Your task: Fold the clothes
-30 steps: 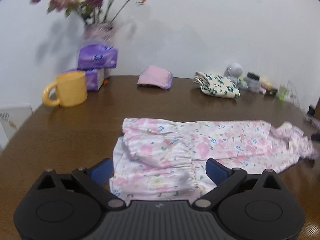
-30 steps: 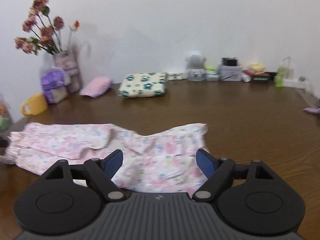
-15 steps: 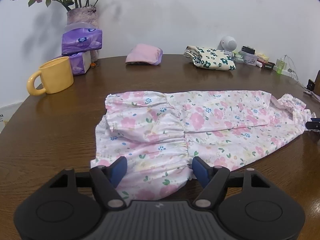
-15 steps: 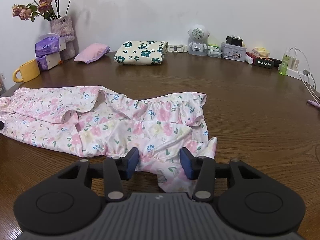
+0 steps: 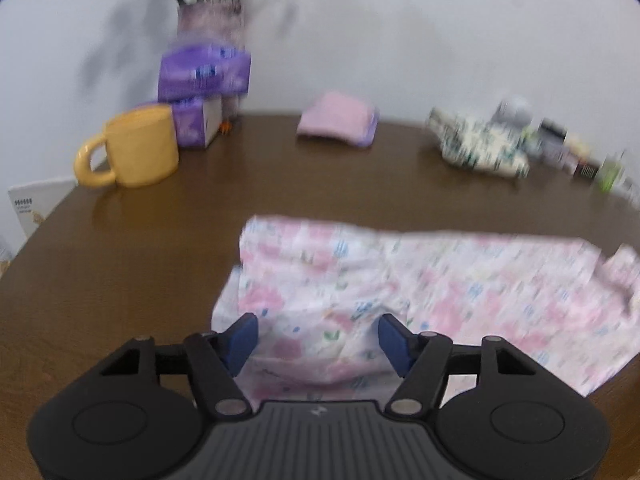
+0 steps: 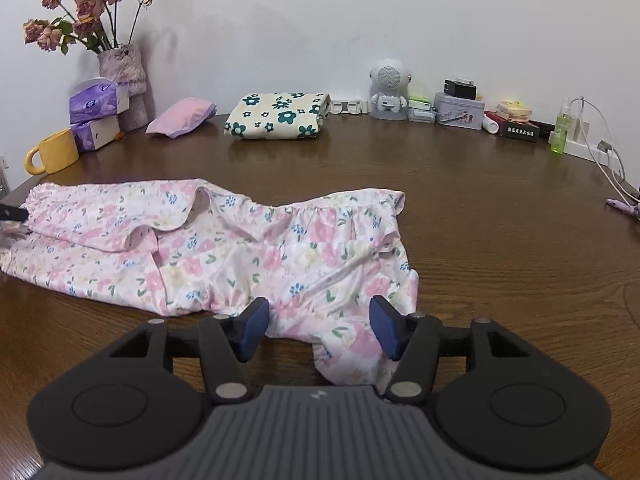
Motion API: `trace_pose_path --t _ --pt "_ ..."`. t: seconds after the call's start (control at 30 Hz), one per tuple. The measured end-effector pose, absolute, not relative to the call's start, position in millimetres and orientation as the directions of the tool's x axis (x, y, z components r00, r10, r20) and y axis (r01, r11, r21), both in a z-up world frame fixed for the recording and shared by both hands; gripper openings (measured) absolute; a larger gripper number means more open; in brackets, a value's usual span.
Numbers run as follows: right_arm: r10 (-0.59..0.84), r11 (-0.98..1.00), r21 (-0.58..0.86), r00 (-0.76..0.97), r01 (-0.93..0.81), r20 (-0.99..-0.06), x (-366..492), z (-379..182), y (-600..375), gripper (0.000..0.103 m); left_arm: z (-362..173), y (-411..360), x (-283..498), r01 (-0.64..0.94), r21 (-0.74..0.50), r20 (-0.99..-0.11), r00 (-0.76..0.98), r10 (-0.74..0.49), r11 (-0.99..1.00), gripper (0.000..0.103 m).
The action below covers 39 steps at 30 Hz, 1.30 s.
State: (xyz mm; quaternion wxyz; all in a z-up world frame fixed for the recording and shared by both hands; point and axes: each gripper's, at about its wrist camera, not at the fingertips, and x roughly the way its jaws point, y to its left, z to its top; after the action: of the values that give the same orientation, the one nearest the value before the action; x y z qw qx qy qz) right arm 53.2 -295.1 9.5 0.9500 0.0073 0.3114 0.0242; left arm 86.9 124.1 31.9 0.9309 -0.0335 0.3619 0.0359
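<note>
Brown wooden table (image 6: 460, 200) carries my pink floral cotton garment (image 6: 224, 248), spread flat. Only my sharp right view shows the white robot-shaped speaker (image 6: 389, 88). My left gripper (image 5: 318, 334) is closing and my right gripper (image 6: 320, 330) opening, cloth between each pair, pads apparently not pressing.

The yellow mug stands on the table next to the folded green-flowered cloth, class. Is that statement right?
Not quite. In the right wrist view the yellow mug does stand on the table, but next to the purple tissue packs at the far left. The folded green-flowered cloth lies well apart, beyond the pink pouch.
</note>
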Motion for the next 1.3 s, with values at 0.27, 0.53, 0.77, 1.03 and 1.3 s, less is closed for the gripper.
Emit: trace_pose_path --t 0.27,0.53,0.77,1.03,1.3 --pt "0.048 0.999 0.025 0.812 -0.041 -0.581 42 13 -301 0.074 54 130 33 -0.024 -0.069 -0.545 0.839 -0.017 0.997 0.098" --pt "0.067 0.997 0.07 0.802 -0.031 -0.594 46 9 -307 0.099 31 131 18 -0.009 -0.045 -0.603 0.798 -0.02 0.999 0.103" --pt "0.044 0.999 0.018 0.787 -0.042 -0.616 50 7 -296 0.102 20 137 21 -0.026 -0.124 -0.615 0.787 -0.056 0.992 0.103" --pt "0.036 0.999 0.025 0.768 -0.026 -0.639 54 3 -298 0.102 16 132 23 -0.025 -0.077 -0.616 0.788 -0.027 0.997 0.103" --pt "0.028 1.0 0.015 0.764 -0.025 -0.644 56 2 -297 0.102 14 123 26 -0.022 -0.01 -0.634 0.773 0.01 1.0 0.103"
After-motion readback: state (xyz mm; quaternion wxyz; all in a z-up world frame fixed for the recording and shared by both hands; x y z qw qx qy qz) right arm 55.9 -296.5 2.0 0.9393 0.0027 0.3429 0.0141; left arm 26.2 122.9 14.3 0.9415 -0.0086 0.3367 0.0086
